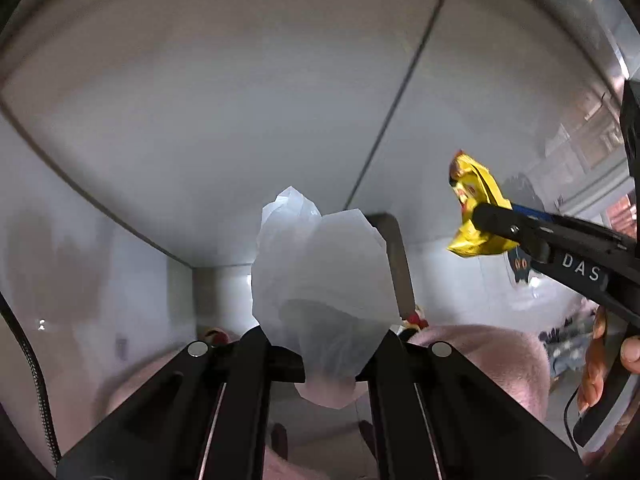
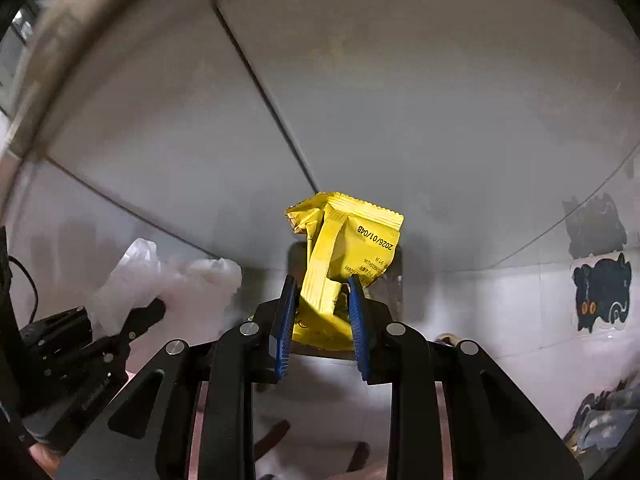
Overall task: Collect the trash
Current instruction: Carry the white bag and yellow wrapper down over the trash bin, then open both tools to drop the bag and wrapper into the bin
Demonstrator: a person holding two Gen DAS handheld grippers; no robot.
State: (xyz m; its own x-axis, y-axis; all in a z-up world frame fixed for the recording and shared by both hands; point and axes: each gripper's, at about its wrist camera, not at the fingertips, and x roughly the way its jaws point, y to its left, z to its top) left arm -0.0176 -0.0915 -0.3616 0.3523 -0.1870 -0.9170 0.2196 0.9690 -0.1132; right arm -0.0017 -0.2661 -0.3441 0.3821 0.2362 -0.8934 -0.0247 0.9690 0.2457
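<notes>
My left gripper (image 1: pixel 326 354) is shut on a translucent white plastic bag (image 1: pixel 320 276) that sticks up between its black fingers. The bag also shows in the right wrist view (image 2: pixel 160 280), at the left, with the left gripper (image 2: pixel 154 312) below it. My right gripper (image 2: pixel 322 312) is shut on a crumpled yellow snack wrapper (image 2: pixel 344 248) held between its blue pads (image 2: pixel 285 320). In the left wrist view the right gripper (image 1: pixel 486 216) comes in from the right and holds the wrapper (image 1: pixel 476 204) up, to the right of the bag and apart from it.
Both cameras point upward at a grey ceiling (image 1: pixel 240 100) with panel seams. White tiled walls (image 2: pixel 500 312) carry dark cat stickers (image 2: pixel 600 292). A person in a pink top (image 1: pixel 492 360) stands below, and a hand (image 1: pixel 600 364) holds the right gripper's handle.
</notes>
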